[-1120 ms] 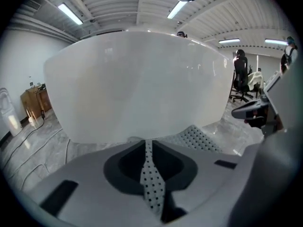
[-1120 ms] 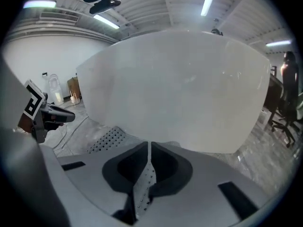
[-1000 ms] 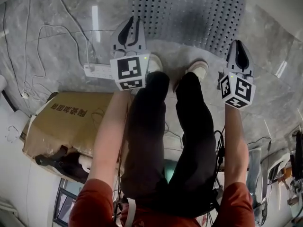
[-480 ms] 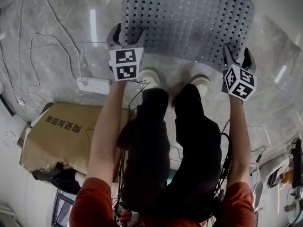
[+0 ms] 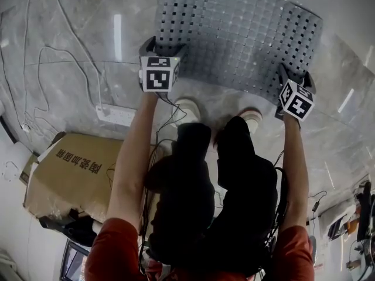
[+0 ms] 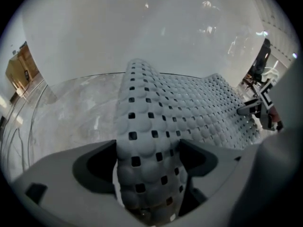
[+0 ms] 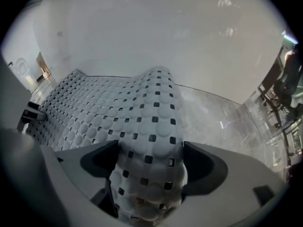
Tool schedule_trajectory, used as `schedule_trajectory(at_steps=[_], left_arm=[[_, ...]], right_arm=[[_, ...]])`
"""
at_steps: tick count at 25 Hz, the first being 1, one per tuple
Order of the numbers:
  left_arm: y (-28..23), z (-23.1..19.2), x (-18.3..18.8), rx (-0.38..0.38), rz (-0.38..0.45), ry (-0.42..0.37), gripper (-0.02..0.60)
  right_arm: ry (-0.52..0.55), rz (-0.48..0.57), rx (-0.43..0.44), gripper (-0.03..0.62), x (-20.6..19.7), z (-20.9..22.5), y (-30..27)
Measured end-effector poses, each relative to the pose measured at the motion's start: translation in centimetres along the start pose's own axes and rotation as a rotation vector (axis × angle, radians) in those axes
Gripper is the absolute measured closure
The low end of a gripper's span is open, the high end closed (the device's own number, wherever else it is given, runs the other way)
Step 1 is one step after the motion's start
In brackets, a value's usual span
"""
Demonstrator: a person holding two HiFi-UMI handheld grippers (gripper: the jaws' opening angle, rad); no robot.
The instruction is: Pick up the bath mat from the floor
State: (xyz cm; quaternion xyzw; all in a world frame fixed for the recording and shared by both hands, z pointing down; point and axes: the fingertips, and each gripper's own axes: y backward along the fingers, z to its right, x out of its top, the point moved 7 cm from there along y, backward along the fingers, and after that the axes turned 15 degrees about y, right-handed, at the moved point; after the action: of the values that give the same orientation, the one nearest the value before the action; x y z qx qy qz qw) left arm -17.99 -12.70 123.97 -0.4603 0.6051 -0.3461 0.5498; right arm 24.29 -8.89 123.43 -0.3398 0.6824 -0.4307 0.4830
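Note:
The grey perforated bath mat (image 5: 240,28) lies on the marble floor ahead of the person's feet. My left gripper (image 5: 162,45) is at the mat's near left corner. My right gripper (image 5: 293,76) is at its near right corner. In the left gripper view a raised fold of the mat (image 6: 156,126) runs between the jaws of the left gripper (image 6: 149,162), which are opening. In the right gripper view the mat (image 7: 147,122) likewise humps up between the opening jaws of the right gripper (image 7: 149,160). The pads flank the mat without clamping it.
A white power strip (image 5: 117,115) and loose cables (image 5: 41,69) lie on the floor to the left. A cardboard box (image 5: 76,168) sits at the lower left. The person's shoes (image 5: 186,107) stand just short of the mat's near edge.
Both grippers have moved forward from above the shoes to the mat's near edge. Their jaws have spread from shut to wide, and the mat's edge now sits between them.

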Motion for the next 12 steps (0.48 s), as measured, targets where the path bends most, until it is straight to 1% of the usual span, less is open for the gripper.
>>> schedule_trajectory(at_steps=[3, 7, 9, 12], left_arm=[[-0.2, 0.0, -0.2, 0.002, -0.004, -0.009, 0.189], [0.3, 0.5, 0.0, 0.005, -0.003, -0.001, 0.197], [0.7, 1.1, 0.0, -0.008, -0.02, 0.01, 0.237], [1.6, 2.3, 0.2, -0.029, -0.036, 0.022, 0.304]], right_arm=[[-0.015, -0.015, 0.008, 0.175, -0.2, 0.0, -0.7], [-0.018, -0.002, 0.017, 0.181, 0.0, 0.1, -0.2], [-0.029, 0.004, 0.04, 0.223, 0.2, -0.1, 0.3], [-0.06, 0.018, 0.087, 0.339, 0.9, -1.0, 1.3]])
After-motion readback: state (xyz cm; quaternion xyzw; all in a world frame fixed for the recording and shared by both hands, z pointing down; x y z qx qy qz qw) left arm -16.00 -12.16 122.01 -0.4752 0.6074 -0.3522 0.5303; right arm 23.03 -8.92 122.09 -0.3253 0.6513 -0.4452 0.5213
